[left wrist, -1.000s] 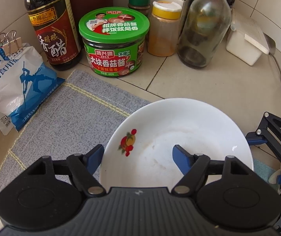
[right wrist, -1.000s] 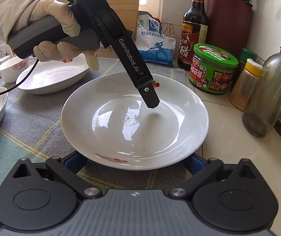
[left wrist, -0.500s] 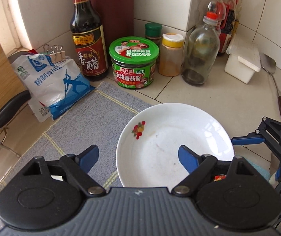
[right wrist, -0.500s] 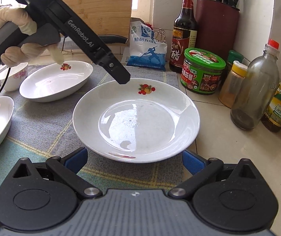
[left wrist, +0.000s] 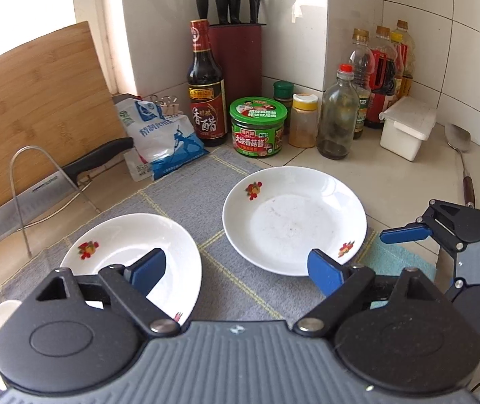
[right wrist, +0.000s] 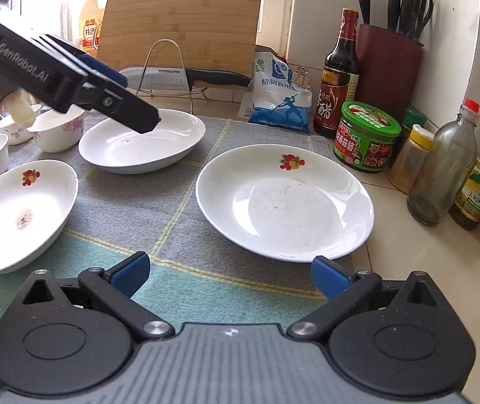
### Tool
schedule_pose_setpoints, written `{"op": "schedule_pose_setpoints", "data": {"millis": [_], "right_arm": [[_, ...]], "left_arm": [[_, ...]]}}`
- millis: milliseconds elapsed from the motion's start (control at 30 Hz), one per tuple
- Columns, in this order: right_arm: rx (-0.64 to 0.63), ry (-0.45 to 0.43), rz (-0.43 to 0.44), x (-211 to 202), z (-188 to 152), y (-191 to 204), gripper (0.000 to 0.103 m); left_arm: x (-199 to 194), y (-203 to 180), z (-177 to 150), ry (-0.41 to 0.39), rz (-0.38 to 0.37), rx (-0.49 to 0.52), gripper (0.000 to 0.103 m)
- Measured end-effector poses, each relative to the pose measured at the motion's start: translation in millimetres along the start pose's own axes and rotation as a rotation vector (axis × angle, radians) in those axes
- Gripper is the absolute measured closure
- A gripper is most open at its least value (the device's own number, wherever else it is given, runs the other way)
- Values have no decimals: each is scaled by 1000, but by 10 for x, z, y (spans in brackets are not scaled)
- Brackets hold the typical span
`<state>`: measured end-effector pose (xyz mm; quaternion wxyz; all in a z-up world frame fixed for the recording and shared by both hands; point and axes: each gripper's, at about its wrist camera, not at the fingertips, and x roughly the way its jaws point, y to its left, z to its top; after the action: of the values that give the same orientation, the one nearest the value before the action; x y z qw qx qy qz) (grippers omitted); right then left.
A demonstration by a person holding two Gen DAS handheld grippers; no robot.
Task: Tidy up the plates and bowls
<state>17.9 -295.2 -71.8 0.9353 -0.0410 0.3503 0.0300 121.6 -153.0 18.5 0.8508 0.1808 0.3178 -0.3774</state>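
Observation:
A white round plate (right wrist: 285, 202) with fruit prints lies flat on the grey mat, also in the left wrist view (left wrist: 293, 219). A second white plate (right wrist: 142, 141) lies further left, under my left gripper (left wrist: 236, 271), which is open and empty above it; the plate also shows in the left wrist view (left wrist: 128, 252). A third plate (right wrist: 17, 208) sits at the near left. Small bowls (right wrist: 60, 128) stand at the far left. My right gripper (right wrist: 228, 274) is open and empty, just short of the round plate's near rim.
A green-lidded jar (right wrist: 366, 136), vinegar bottle (right wrist: 339, 74), glass bottle (right wrist: 445, 165), salt bag (right wrist: 278, 96) and knife block (right wrist: 388, 64) line the back right. A cleaver (right wrist: 186, 75) rests on a wire rack before a wooden board (right wrist: 179, 20). A white box (left wrist: 406, 128) and spatula (left wrist: 458, 141) lie right.
Both grippers have drawn back and up from the round plate, which now rests on the mat. The left gripper has swung left over the second plate.

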Motion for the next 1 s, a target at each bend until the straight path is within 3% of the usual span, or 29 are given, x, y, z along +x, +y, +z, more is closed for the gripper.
{"op": "schedule_pose_setpoints", "data": {"millis": [100,333,800,1000], "right_arm": [[-1,-4,4,-60,-12,100,0],[-9,-3,12,-204,-45,400,0],[-18,12,34,-223,24,1005,0],[-14,14,49,-222,63,1174,0]], "left_arm": [[-203,-15,-220,-20,41,-21,11],[-622,30,-655,-40,62,-113,8],[-1181,310,-1424,4,146,-205,7],[-1295,369,-1672,42,159,-182,7]]}}
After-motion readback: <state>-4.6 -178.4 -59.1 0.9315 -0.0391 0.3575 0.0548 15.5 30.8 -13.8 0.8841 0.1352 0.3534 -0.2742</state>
